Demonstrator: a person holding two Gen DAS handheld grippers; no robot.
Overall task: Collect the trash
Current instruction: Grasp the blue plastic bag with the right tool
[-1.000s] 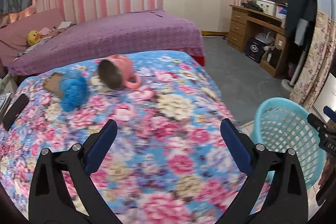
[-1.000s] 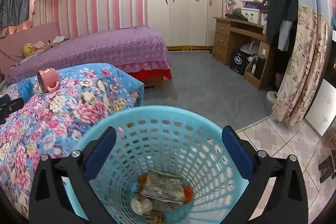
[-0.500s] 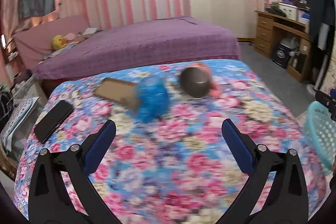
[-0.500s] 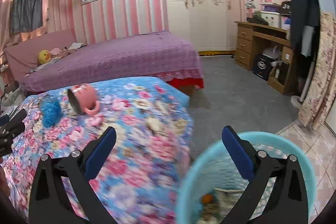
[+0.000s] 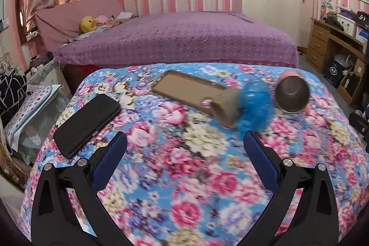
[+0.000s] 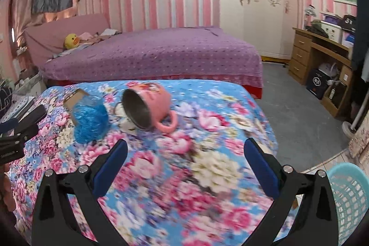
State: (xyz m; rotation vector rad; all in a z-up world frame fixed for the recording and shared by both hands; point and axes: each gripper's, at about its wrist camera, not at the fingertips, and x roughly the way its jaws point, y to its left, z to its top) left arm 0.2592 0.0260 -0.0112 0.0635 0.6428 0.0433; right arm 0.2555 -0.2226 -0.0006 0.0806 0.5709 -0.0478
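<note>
A flattened brown cardboard piece lies on the floral blanket, with a blue fuzzy ball against its right end. The same blue ball and cardboard show in the right wrist view, left of a pink mug lying on its side. The mug also sits right of the ball in the left wrist view. My left gripper hangs open above the blanket, short of the cardboard, holding nothing. My right gripper is open and empty, short of the mug. A light blue basket stands at the lower right.
A black phone lies on the blanket's left side. Behind is a purple bed with a yellow duck toy. A wooden desk stands at the right wall, grey floor between. Clutter sits left of the blanket.
Both grippers swung left, away from the basket and toward the blanket. The basket has slid to the right wrist view's corner; cardboard, ball and mug are now closer. Both stayed open.
</note>
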